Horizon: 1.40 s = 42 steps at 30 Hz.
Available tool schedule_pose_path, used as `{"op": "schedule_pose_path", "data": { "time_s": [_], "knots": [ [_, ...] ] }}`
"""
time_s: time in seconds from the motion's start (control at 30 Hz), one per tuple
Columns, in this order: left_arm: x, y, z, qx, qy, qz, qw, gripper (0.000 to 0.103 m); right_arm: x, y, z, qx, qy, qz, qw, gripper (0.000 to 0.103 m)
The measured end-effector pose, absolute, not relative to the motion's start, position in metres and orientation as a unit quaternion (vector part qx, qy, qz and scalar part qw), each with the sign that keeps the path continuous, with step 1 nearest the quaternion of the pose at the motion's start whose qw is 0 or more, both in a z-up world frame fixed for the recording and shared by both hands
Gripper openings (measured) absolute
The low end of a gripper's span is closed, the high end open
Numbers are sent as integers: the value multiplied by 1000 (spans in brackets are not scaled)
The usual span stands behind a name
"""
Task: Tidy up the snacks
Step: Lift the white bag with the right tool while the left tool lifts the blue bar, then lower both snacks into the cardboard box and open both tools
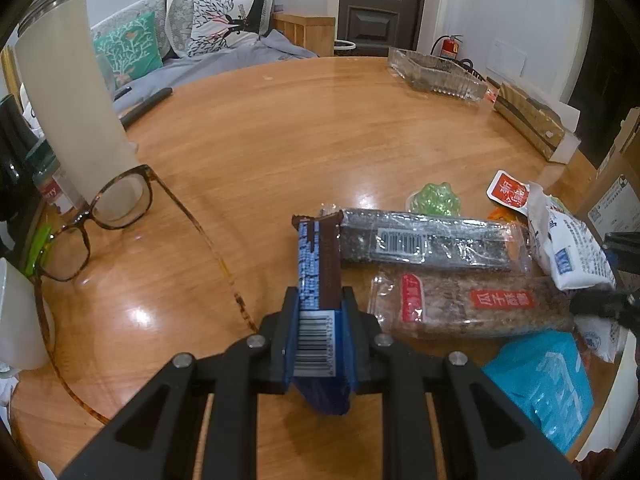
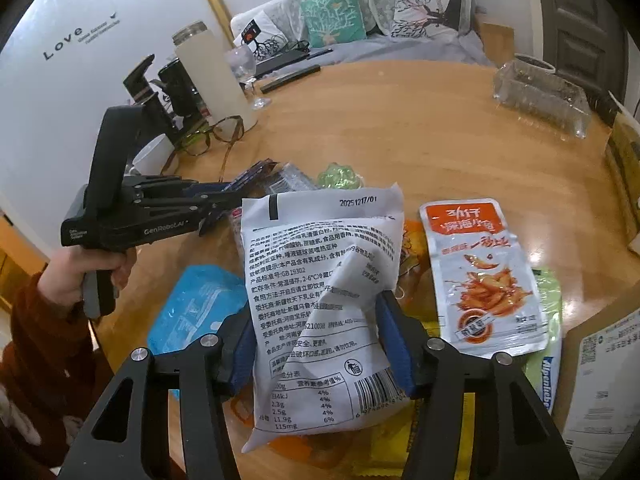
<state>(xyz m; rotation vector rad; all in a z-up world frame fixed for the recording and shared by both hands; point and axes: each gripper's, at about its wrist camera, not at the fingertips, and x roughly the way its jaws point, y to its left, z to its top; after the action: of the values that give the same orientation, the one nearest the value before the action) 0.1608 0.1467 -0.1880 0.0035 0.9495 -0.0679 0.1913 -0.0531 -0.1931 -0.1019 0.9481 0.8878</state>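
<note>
Your left gripper (image 1: 319, 312) has its blue-padded fingers (image 1: 347, 316) pinching a slim brown-and-blue snack bar wrapper (image 1: 318, 268) near its barcode end, so the bar juts forward over the round wooden tabletop (image 1: 280, 128). Just right of it lie a clear-wrapped dark seaweed-like bar (image 1: 428, 240) and a clear-wrapped brown seed brittle bar (image 1: 472, 308), side by side and touching. A teal foil packet (image 1: 544, 380) sits nearer you, at the right.

Your right gripper (image 2: 316, 344) has its fingers (image 2: 394, 340) spread on either side of a crumpled white plastic pouch with black printing (image 2: 320, 280); the pouch sits between them, resting on the snack pile, and whether the pads press on it you cannot tell. Beside it on the right lies an orange-and-silver foil sachet (image 2: 480, 276). Tortoiseshell glasses (image 1: 112, 216) rest beside a tall cream bottle (image 1: 76, 92), well apart from the snacks.
</note>
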Motion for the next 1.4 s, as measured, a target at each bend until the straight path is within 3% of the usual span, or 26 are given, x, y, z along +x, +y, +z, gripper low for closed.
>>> {"op": "schedule_pose_path", "data": {
  "time_s": [0.03,0.1,0.2,0.6,1.03,1.4],
  "knots": [
    [161,147,-188,1,456,-32,889,17,191,-53,-191,-53,439,408,799,29],
    [159,146,-186,-2,454,-33,890,17,187,-54,-187,-66,428,397,809,19],
    [155,144,-181,0,449,-34,893,17,186,-63,-181,-48,422,389,818,13],
    [123,127,-117,2,391,-38,920,17,149,-77,-120,-31,352,421,835,12],
    [68,36,27,72,269,-115,954,17,96,-152,2,-8,233,432,871,12],
    [86,-102,73,105,255,-264,924,17,109,-267,-11,-15,255,297,920,12]
  ]
}}
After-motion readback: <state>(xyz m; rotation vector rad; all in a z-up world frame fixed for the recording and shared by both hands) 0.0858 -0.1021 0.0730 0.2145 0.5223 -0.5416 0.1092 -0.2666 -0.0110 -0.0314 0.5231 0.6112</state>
